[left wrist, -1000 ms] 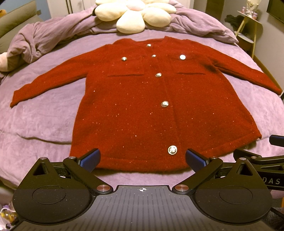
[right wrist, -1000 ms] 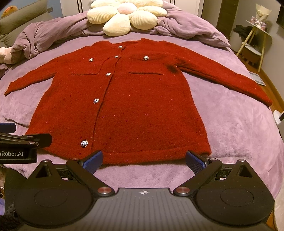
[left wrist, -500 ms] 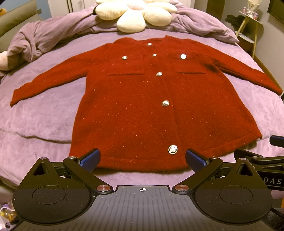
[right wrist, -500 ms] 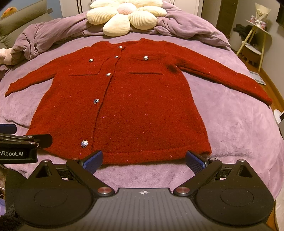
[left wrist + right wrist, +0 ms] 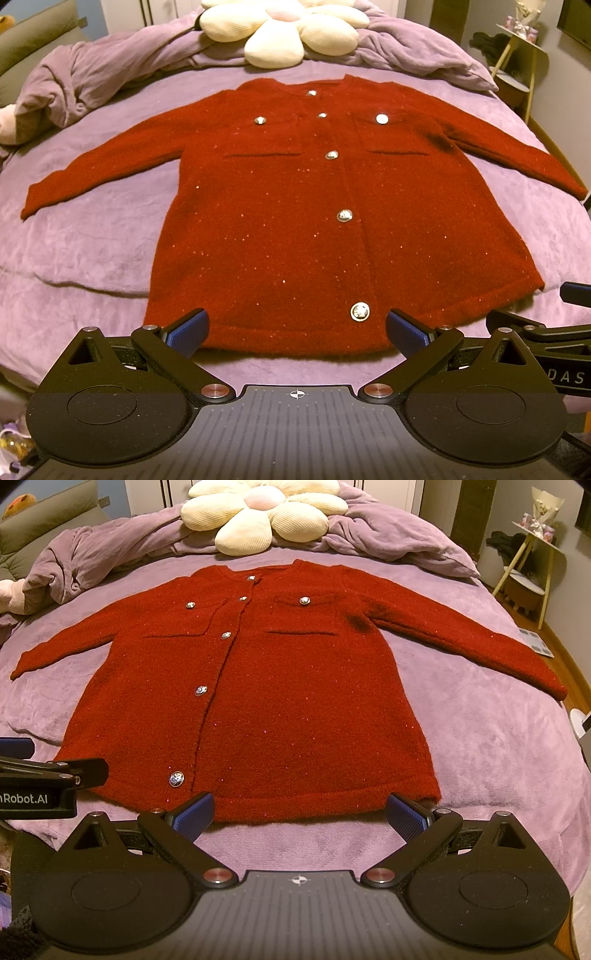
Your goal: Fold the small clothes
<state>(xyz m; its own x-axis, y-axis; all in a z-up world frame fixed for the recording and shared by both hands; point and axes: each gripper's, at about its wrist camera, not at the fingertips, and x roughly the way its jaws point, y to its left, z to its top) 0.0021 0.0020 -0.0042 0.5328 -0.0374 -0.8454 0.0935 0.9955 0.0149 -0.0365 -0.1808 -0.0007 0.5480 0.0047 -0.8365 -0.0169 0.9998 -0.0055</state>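
Observation:
A red buttoned cardigan (image 5: 295,221) lies flat and face up on the purple bed, both sleeves spread out; it also shows in the right wrist view (image 5: 280,701). My left gripper (image 5: 297,328) is open and empty, hovering just in front of the hem near the bottom button. My right gripper (image 5: 301,810) is open and empty in front of the hem's right part. Each gripper shows at the edge of the other's view.
The purple bed cover (image 5: 92,240) spans the scene. A crumpled purple duvet (image 5: 92,557) and a cream flower pillow (image 5: 258,513) lie beyond the collar. A small side table (image 5: 532,568) stands at the right, off the bed.
Both grippers have crept very slightly toward the hem; both stay open. The cardigan has not moved.

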